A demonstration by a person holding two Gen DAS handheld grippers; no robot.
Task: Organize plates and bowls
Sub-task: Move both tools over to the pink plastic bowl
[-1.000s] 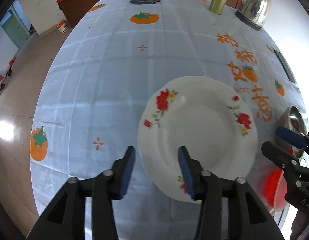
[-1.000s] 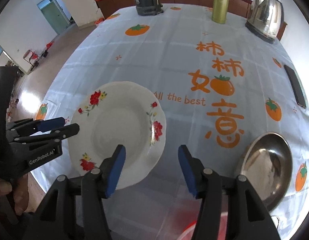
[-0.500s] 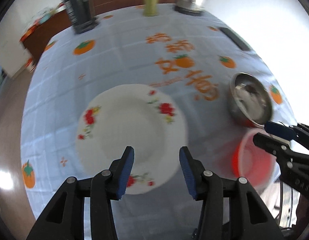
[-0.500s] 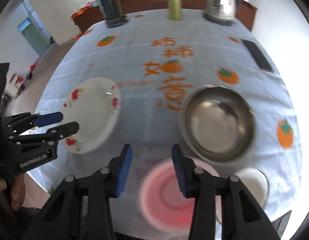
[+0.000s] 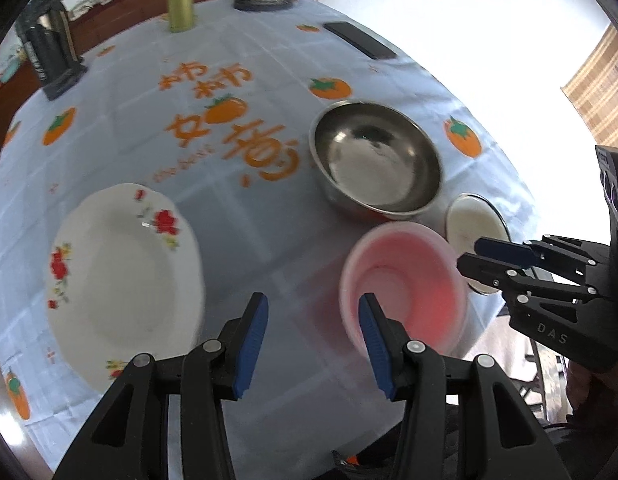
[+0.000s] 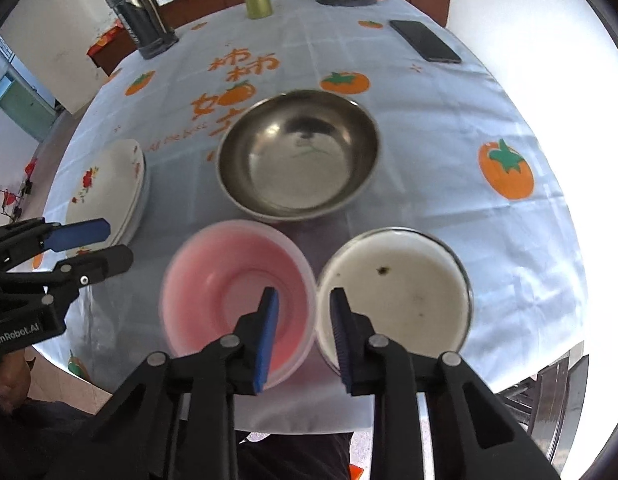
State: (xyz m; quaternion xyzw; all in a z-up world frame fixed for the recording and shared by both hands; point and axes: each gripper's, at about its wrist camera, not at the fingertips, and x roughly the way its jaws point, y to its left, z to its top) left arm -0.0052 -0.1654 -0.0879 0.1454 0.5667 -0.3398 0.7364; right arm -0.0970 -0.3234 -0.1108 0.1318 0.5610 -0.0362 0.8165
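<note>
The right hand-held gripper [image 6: 303, 330] hangs over the near side of the table [image 6: 429, 128], its jaws just narrowed and straddling the right rim of the pink bowl [image 6: 233, 288]; whether the pads already pinch that rim cannot be told. The left hand-held gripper [image 5: 313, 338] is parted, gripping nothing, between the flowered plate [image 5: 121, 280] and the pink bowl. The steel bowl [image 6: 297, 156] sits just behind, the white bowl [image 6: 397, 292] touching or nearly touching on the right. To nest cleanly, the rim likely needs a deep, square pinch, then a straight lift clear of the white bowl.
</note>
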